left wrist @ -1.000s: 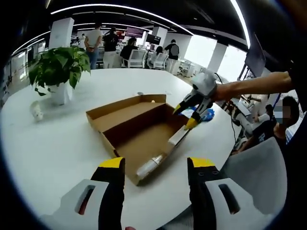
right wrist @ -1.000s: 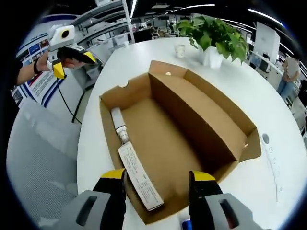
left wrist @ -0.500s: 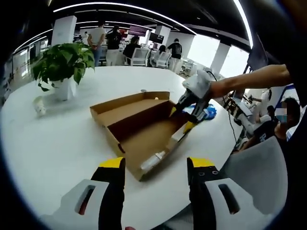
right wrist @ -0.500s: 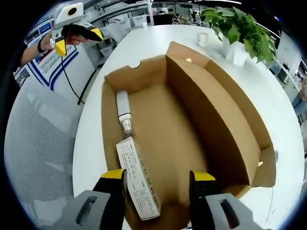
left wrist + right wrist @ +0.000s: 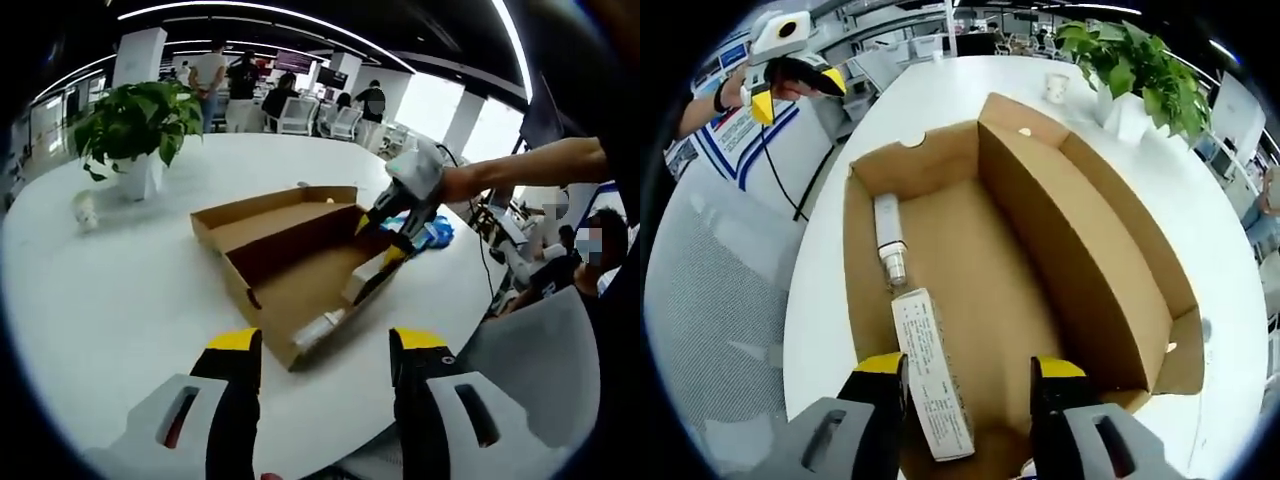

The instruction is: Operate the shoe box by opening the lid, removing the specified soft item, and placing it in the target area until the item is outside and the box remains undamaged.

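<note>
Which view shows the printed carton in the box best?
The right gripper view: it looks down into the open box, and the carton lies along the floor by the near wall with its print facing up, a tube beyond it. The left gripper view shows the carton small and oblique, under the right gripper.
</note>
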Demonstrator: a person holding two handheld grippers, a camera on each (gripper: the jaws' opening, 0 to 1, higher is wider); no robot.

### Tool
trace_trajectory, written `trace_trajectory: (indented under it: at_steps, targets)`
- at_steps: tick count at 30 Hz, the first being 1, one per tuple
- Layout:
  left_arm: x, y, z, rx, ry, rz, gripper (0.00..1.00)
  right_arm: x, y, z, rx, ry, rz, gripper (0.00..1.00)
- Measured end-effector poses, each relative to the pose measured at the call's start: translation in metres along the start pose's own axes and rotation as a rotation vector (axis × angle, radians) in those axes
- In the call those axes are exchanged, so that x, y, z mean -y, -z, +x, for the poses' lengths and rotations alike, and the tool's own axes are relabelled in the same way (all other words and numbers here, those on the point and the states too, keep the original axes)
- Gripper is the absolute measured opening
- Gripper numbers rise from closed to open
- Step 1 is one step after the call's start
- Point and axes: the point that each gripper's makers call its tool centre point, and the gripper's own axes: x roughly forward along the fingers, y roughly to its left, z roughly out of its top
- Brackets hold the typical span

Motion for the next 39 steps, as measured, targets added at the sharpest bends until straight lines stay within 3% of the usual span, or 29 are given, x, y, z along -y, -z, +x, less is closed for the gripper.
trace_trajectory:
  at_steps: [2, 8, 11, 17, 22, 27, 28, 29, 31, 39]
  targets:
    - [0.001, 0.0, 0.001, 0.0, 0.001, 0.0, 0.52, -0.006, -0.006, 0.002, 0.015, -0.019, -0.005, 0.49]
    - [0.003, -0.001, 0.002, -0.002, 0.006, 0.004, 0.53, -0.007, -0.005, 0.015, -0.06, -0.01, -0.089, 0.45]
    - [0.002, -0.002, 0.001, 0.002, 0.007, 0.001, 0.53, 0.001, 0.008, 0.021, -0.145, 0.0, -0.17, 0.45]
    - [0.0, -0.003, -0.002, 0.006, -0.001, -0.004, 0.53, 0.005, 0.011, 0.024, -0.175, -0.008, -0.188, 0.44]
    - [0.0, -0.002, -0.002, 0.007, -0.003, -0.006, 0.52, 0.007, 0.029, 0.029, -0.263, 0.007, -0.234, 0.4]
    - [0.001, -0.002, -0.001, 0.009, -0.003, -0.011, 0.52, 0.007, 0.032, 0.039, -0.277, 0.01, -0.228, 0.33]
    - [0.001, -0.002, -0.001, 0.01, -0.002, -0.012, 0.52, 0.006, 0.034, 0.04, -0.281, 0.007, -0.225, 0.3]
    - [0.001, -0.002, -0.001, 0.01, -0.003, -0.013, 0.52, -0.003, 0.037, 0.04, -0.296, -0.042, -0.207, 0.25]
    - [0.001, -0.002, 0.0, 0.011, -0.003, -0.014, 0.52, -0.001, 0.035, 0.038, -0.293, -0.036, -0.217, 0.18]
    - [0.003, -0.001, 0.005, 0.002, 0.011, -0.013, 0.52, -0.003, 0.032, 0.036, -0.267, -0.006, -0.211, 0.17]
